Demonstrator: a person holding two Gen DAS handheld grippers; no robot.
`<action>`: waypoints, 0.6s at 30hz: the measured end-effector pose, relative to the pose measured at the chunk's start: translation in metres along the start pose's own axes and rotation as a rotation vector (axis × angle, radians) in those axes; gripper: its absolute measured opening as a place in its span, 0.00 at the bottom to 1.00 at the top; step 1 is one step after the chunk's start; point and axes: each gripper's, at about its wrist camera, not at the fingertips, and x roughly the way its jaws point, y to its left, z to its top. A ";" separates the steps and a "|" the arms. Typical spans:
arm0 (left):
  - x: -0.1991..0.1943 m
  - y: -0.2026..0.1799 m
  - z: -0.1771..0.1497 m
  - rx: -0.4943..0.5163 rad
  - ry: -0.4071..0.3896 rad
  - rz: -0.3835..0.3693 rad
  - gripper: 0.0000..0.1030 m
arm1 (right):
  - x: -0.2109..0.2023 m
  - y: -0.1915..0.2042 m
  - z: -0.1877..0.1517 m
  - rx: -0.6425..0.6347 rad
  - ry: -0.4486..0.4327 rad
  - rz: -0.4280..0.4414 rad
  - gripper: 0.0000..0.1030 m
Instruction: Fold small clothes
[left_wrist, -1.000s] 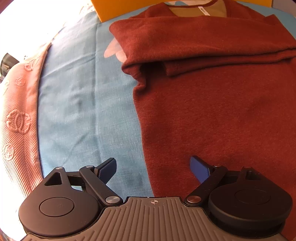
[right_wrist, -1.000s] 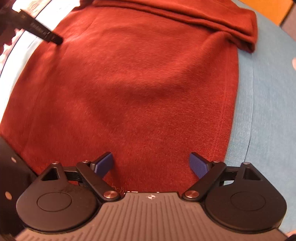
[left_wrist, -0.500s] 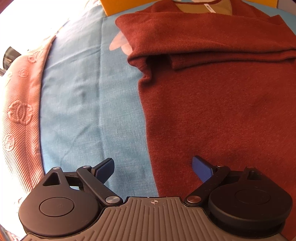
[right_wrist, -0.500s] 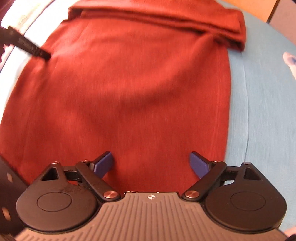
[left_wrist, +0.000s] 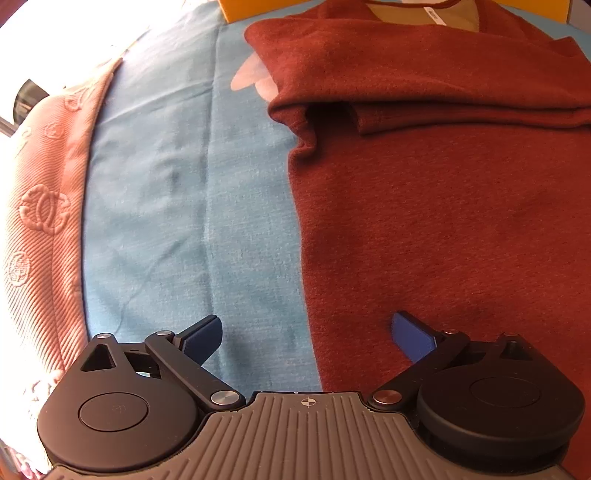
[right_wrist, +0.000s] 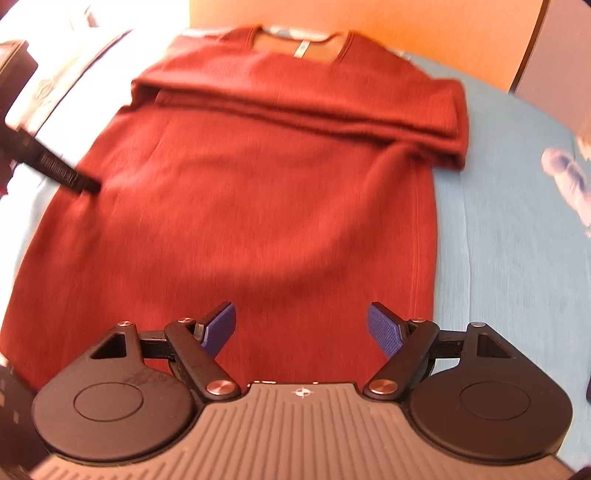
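The right gripper (right_wrist: 301, 326) hangs above the lower half of the rust-red sweater (right_wrist: 258, 206), its blue pads closing inward with nothing caught between them; only the flat knit shows below the gap. Against the view a second ago, this camera sits higher and tips further forward: then the red cloth filled nearly the whole picture, whereas the neckline with its pale label (right_wrist: 301, 50) and the orange board (right_wrist: 369, 26) behind it are now in sight. The picture is also blurred, which the earlier one was not.

The left gripper (left_wrist: 308, 332) stands with its jaws wide apart and empty, straddling the sweater's side edge: its left finger is over the blue sheet (left_wrist: 177, 206) and its right finger over red knit. It has barely changed place, though the sweater's edge now lies a little further right in its view than before.

The sweater lies spread on the blue sheet, front up, with both sleeves folded across the chest in a band (left_wrist: 461, 110); that arrangement is the same as a second ago. A pink embossed cover (left_wrist: 40, 206) borders the sheet on the left. In the right wrist view, a dark finger of the other gripper (right_wrist: 62, 173) reaches over the sweater's left edge, as it did earlier.
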 end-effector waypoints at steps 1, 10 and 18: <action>0.000 0.000 0.000 -0.002 0.000 0.001 1.00 | 0.004 -0.001 0.001 0.016 -0.003 -0.001 0.80; 0.000 0.006 -0.003 -0.032 0.009 -0.009 1.00 | 0.004 -0.051 -0.039 0.166 0.107 -0.139 0.89; 0.002 0.008 -0.001 -0.049 0.023 -0.001 1.00 | -0.017 -0.069 -0.027 0.293 0.029 -0.201 0.82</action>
